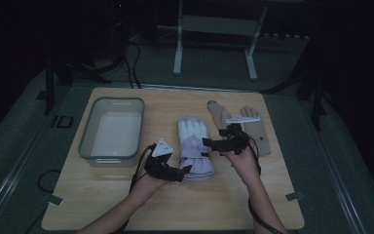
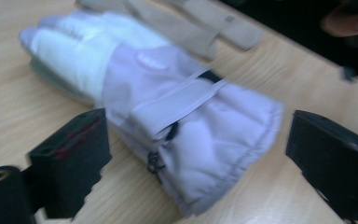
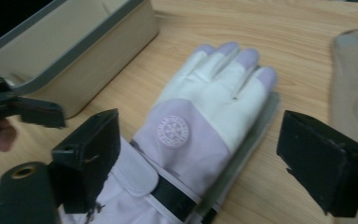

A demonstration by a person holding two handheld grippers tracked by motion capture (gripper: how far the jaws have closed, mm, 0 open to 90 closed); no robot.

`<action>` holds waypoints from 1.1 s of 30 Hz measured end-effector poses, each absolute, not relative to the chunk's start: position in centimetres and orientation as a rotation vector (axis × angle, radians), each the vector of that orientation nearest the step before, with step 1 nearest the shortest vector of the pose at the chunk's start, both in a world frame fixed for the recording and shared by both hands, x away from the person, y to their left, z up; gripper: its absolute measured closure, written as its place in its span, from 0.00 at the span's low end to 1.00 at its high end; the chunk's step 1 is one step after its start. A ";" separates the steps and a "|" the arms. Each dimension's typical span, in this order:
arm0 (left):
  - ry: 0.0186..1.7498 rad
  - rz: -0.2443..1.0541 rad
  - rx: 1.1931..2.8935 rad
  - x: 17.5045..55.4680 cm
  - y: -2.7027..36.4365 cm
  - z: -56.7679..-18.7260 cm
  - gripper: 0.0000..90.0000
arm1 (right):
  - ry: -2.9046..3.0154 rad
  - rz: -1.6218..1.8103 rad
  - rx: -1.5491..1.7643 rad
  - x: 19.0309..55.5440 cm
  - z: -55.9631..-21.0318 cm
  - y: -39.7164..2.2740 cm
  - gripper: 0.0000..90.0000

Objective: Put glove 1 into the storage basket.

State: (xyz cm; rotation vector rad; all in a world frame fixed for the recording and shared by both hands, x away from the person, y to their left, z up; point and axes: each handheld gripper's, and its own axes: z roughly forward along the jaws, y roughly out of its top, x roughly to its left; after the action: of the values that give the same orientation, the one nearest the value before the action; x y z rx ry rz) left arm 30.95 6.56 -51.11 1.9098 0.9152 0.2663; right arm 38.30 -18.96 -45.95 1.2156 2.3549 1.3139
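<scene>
On your wooden bench (image 1: 175,204), a grey bin (image 1: 111,130) sits at left, a lilac-and-white ski glove (image 1: 195,146) at centre, and beige gloves (image 1: 253,129) at right.

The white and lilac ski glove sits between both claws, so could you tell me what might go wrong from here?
1. The ski glove seems to lie on a second one, its edge visible beneath in the right gripper view; a grab may lift just the top glove.
2. The left claw stands open around the puffy cuff; closing on padding might slip.
3. The beige gloves lie close under the right claw, also open, and could get snagged.
</scene>
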 end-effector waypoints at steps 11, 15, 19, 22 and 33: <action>1.038 0.222 1.982 32.5 5.7 -53.2 0.35 | 2.400 1.186 1.320 40.2 -49.9 -17.4 0.36; 1.083 0.199 2.014 32.7 5.4 -53.9 0.30 | 2.427 1.104 1.366 40.3 -51.5 -17.2 0.37; 1.110 0.190 2.053 33.0 5.1 -54.5 0.22 | 2.453 1.061 1.392 40.3 -52.7 -17.1 0.38; 1.110 0.162 2.075 33.2 5.0 -55.1 0.18 | 2.467 1.039 1.401 40.3 -53.1 -17.1 0.33; 1.101 0.078 2.052 33.7 5.0 -56.4 0.17 | 2.577 1.146 1.509 41.1 -54.8 -17.8 0.50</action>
State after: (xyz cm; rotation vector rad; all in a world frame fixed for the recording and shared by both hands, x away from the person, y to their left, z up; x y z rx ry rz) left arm 33.67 5.01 -56.38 2.0518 1.1014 0.0780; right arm 41.09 -17.83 -54.78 1.5093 2.5772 1.1458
